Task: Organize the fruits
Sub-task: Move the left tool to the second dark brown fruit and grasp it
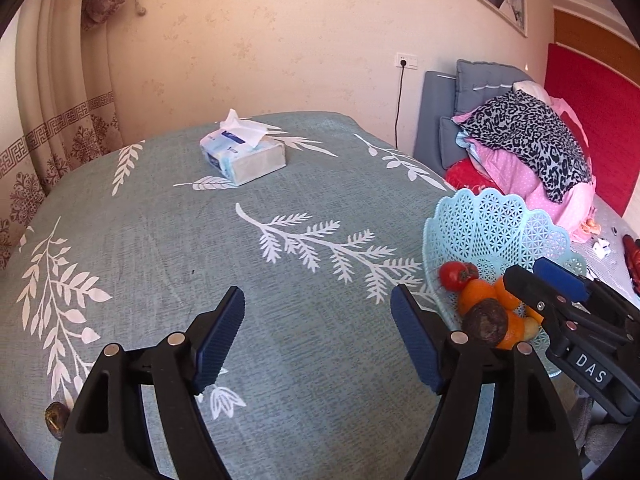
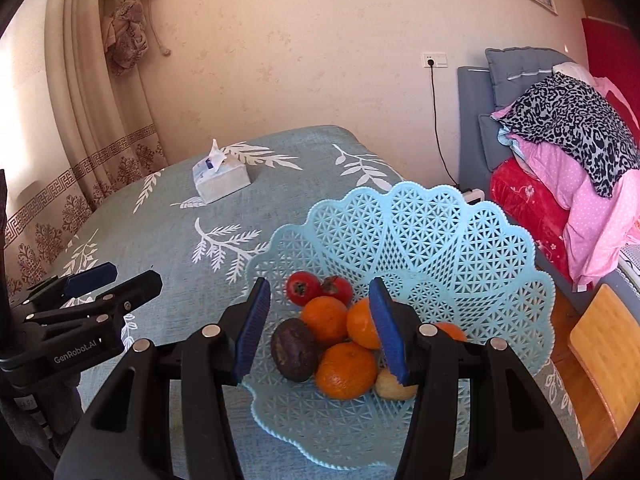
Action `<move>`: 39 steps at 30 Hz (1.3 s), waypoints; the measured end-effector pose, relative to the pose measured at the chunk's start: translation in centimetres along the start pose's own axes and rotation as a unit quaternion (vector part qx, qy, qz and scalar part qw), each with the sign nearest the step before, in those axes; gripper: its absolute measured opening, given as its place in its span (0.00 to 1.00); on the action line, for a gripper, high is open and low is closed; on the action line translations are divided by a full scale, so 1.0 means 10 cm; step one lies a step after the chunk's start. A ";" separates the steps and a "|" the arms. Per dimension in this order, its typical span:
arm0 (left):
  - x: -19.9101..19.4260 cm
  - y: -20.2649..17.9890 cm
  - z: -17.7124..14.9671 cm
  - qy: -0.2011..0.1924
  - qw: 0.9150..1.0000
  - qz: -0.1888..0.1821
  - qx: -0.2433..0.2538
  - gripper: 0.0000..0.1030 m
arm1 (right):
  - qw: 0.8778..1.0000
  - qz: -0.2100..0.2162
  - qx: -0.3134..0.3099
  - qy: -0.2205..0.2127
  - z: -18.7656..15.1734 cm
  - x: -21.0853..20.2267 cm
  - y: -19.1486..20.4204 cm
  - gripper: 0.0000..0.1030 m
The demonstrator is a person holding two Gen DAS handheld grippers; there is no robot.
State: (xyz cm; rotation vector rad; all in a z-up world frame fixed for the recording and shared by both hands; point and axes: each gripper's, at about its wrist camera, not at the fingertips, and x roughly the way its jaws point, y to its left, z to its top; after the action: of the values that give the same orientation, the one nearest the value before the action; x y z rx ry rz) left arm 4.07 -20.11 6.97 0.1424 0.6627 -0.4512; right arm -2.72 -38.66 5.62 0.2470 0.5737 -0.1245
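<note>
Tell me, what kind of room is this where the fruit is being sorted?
Most likely a bedroom in a home. A grey headboard stands against the wall with folded bedding piled before it, long patterned curtains hang at the window, and the fruit basket sits on a table with a leaf-print cloth.

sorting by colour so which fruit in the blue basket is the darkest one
The dark purple-brown fruit at the near left of the pile in the blue basket; the others are bright orange, red, or pale yellow.
</note>
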 end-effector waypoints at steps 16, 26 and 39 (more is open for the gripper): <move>-0.34 0.82 -0.31 0.011 0.992 0.109 -0.065 0.77 | 0.995 0.054 -0.074 0.038 -0.31 0.05 0.75 0.53; -0.54 1.12 -0.46 0.004 0.987 0.137 -0.081 0.81 | 0.990 0.081 -0.106 0.054 -0.44 0.04 1.12 0.54; -0.68 1.54 -0.68 0.013 0.980 0.168 -0.108 0.81 | 0.982 0.117 -0.122 0.084 -0.57 0.08 1.45 0.54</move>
State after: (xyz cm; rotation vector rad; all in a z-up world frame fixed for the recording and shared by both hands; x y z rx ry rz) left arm 2.45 -2.06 5.65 0.0524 0.6926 -0.0508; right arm -2.37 -23.21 3.40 0.0843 0.7171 0.1968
